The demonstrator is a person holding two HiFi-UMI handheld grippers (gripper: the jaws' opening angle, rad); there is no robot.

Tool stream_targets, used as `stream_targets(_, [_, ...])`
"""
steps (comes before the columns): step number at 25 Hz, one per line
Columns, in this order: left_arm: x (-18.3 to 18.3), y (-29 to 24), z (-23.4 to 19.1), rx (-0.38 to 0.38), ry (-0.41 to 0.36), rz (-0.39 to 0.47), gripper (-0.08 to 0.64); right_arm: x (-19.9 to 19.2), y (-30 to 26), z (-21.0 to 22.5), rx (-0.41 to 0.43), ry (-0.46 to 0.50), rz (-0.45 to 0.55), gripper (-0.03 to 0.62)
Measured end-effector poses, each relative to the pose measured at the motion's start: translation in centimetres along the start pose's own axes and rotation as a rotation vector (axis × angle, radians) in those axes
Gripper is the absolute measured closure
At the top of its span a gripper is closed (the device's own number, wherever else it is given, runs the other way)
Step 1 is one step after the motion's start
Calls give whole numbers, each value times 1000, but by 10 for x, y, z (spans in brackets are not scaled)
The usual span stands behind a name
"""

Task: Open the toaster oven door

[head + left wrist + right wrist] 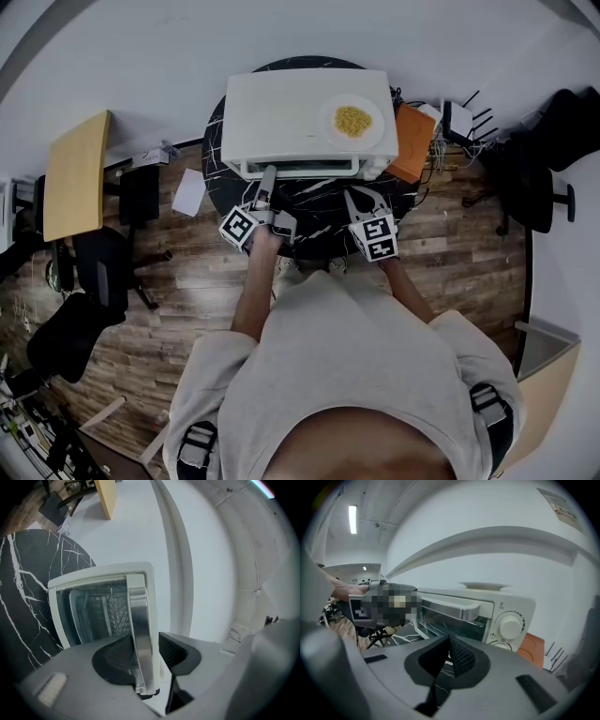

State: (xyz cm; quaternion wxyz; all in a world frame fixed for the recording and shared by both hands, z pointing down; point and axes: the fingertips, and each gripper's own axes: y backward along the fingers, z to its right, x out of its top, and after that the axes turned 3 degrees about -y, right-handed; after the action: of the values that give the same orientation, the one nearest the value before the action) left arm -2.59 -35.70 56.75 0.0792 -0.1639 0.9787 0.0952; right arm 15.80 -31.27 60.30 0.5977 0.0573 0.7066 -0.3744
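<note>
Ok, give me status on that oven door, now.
Left hand-held gripper astride door handle, not clamped. Right hand-held gripper shut, empty. Toaster oven door closed. Plate on top, clear of door.

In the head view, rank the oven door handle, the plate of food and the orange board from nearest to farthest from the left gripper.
1. The door handle: on the front of the oven, between the jaws of the left gripper.
2. The plate: on top of the oven, toward its right.
3. The orange board: beside the oven's right end, farthest.
</note>
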Motion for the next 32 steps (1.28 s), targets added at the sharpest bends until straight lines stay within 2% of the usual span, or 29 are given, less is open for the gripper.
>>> stream_targets(6, [1, -1, -5, 18, 11, 17, 453, 0, 0, 2, 3, 1, 1, 578])
stream_targets(13, [1, 1, -6, 8, 40, 35, 453, -3, 3, 3, 11, -1, 1, 578])
stream_targets(24, [1, 10, -6, -19, 41, 80, 451, -15, 20, 11, 43, 10, 3, 580])
stream_targets(32, [-3, 21, -7, -8, 23, 103, 451, -26, 35, 20, 77, 19, 9, 578])
